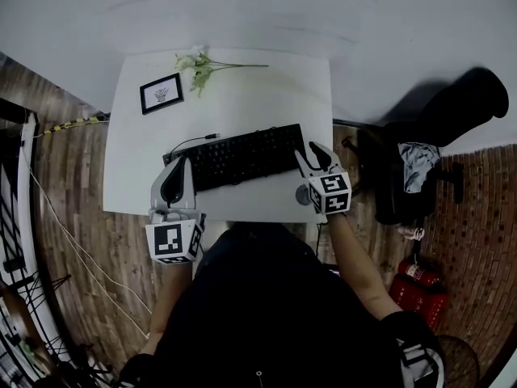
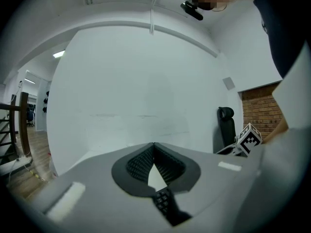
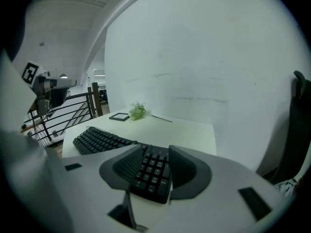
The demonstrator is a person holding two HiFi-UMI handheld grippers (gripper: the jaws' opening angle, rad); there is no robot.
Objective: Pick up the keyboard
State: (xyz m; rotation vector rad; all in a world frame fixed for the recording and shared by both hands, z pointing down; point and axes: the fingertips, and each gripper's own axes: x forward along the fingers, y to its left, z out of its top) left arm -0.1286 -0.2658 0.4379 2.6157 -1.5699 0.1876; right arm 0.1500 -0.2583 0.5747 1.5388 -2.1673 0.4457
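Work the black keyboard (image 1: pixel 238 157) where it lies flat near the front edge of the white table (image 1: pixel 242 95). Keep the right gripper (image 3: pixel 156 149) level, jaws apart over the keyboard's right end, and seat deeper before clamping. Reopen the left gripper (image 2: pixel 154 145), jaws pressed together and empty by the left end, then clamp there too. Lift both ends evenly, minding the cable (image 1: pixel 190 141).

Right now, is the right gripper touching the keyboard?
Cannot tell. The right gripper view shows the right gripper open, the keyboard end between its jaws; neither contact nor gap is plain.
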